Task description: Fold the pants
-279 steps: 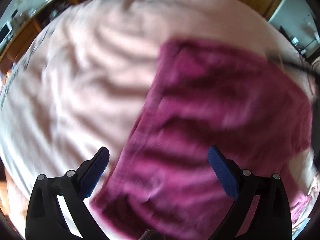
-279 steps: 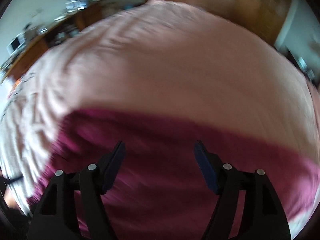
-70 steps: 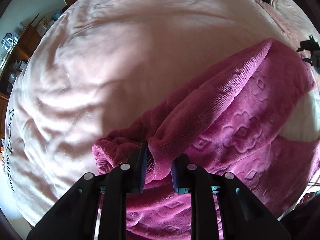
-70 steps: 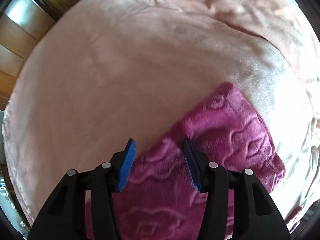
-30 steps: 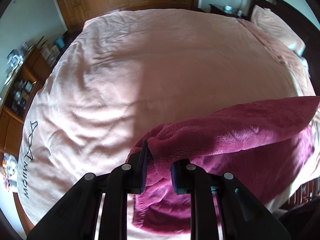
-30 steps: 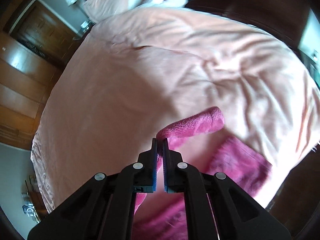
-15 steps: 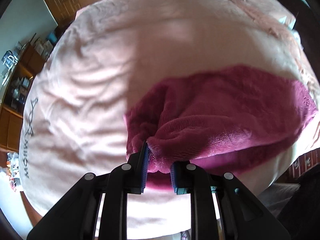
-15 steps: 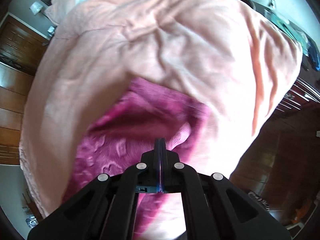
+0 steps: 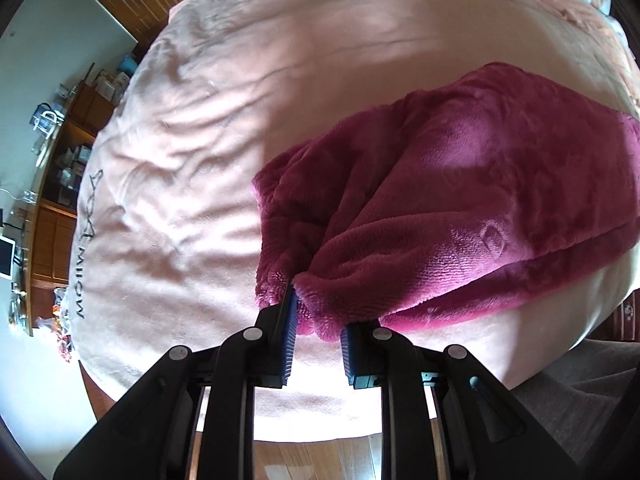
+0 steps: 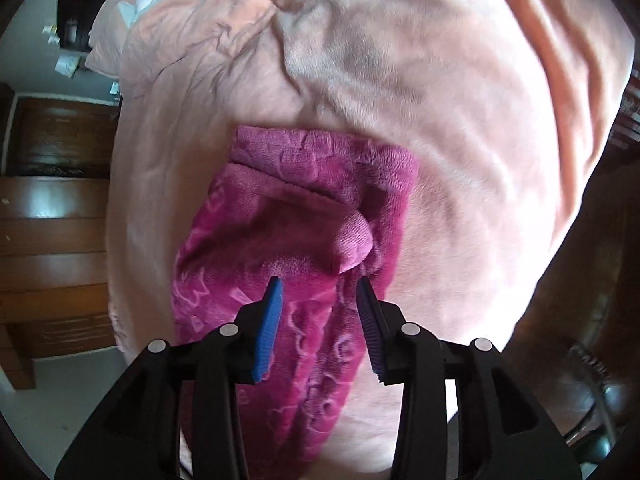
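Observation:
The magenta fleece pants (image 9: 460,208) lie folded over on the pink bedspread (image 9: 208,152), near the bed's front edge. My left gripper (image 9: 318,316) is shut on the near corner of the upper layer, which bunches between its blue pads. In the right wrist view the pants (image 10: 288,240) run from the middle down to the bottom edge, with a rolled corner lying loose just ahead. My right gripper (image 10: 318,292) is open over the pants and holds nothing.
Wooden shelves with clutter (image 9: 52,152) stand left of the bed. Pillows (image 10: 120,8) lie at the bed's head. Wooden drawers (image 10: 48,240) stand to the left in the right wrist view. Wood floor (image 9: 320,456) shows below the bed edge.
My right gripper has opened and let go of the pants corner, which now lies on the lower layer. My left gripper has carried its corner toward the bed's front edge and still holds it.

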`<action>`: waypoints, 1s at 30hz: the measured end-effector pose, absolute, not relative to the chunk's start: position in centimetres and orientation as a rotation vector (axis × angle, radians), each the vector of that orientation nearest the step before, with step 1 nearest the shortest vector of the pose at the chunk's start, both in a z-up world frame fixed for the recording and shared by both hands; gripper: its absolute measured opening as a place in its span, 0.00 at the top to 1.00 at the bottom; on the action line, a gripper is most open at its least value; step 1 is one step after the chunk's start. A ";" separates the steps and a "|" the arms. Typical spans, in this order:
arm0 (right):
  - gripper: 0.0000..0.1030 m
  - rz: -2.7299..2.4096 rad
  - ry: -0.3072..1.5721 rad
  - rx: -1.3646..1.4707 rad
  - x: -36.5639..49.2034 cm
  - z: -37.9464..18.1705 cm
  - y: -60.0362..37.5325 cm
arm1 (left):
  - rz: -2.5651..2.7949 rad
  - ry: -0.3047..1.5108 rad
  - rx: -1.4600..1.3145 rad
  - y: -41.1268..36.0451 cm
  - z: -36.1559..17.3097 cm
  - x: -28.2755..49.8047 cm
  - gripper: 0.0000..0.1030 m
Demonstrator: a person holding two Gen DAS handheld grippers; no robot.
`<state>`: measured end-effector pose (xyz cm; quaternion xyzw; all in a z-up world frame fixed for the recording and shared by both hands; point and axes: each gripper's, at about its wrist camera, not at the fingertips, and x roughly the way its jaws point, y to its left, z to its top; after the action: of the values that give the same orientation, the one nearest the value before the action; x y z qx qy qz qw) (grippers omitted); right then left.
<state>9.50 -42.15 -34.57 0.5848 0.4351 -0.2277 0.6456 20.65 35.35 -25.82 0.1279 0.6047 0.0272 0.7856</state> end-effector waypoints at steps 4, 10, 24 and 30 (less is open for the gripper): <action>0.62 -0.484 0.965 1.428 9.9 -36.8 -42.7 | 0.078 1.291 0.283 34.7 -24.9 21.0 0.82; 0.68 -0.469 0.960 1.402 12.0 -38.3 -43.0 | 0.111 1.284 0.278 33.9 -24.5 20.6 0.82; 0.89 -0.448 0.939 0.983 12.4 -30.1 -45.6 | 0.154 1.301 0.333 33.4 -25.9 19.5 0.82; 0.85 -0.496 1.104 0.925 11.4 -36.5 -45.5 | 0.157 1.397 0.430 32.1 -31.2 18.7 0.81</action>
<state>11.39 -45.49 -36.54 0.4192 0.5002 -0.2249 0.7235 18.71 32.08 -31.19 0.1962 0.6372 0.0716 0.7418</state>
